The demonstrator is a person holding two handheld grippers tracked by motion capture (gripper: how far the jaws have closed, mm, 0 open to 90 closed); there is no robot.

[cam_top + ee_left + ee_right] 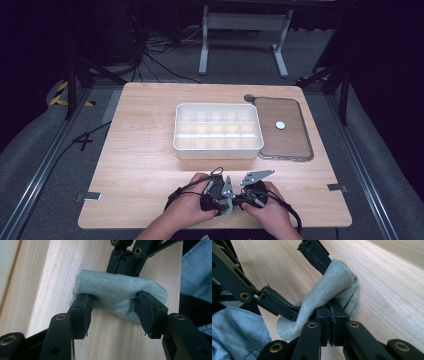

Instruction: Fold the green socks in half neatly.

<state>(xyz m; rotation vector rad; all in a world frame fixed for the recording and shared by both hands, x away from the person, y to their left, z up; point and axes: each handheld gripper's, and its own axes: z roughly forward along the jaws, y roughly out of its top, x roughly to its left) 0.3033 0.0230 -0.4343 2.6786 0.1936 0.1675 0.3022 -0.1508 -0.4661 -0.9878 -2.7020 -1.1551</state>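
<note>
A pale grey-green sock (112, 287) hangs between my two grippers, just above the wooden table (140, 175) near its front edge. My left gripper (113, 302) is open, its two jaws spread apart inside the sock and stretching the fabric over their tips. My right gripper (331, 306) is shut on the sock's (332, 282) edge, pinching a fold between its pads. In the high view the left gripper (218, 192) and right gripper (241, 192) meet nose to nose, with the sock (228, 207) a pale patch between the hands.
A white box with several compartments (218, 151) stands mid-table. A clear flat lid (292, 147) lies to its right with a small white disc (280, 125) on it. A blue sleeve (234, 335) is close behind the grippers.
</note>
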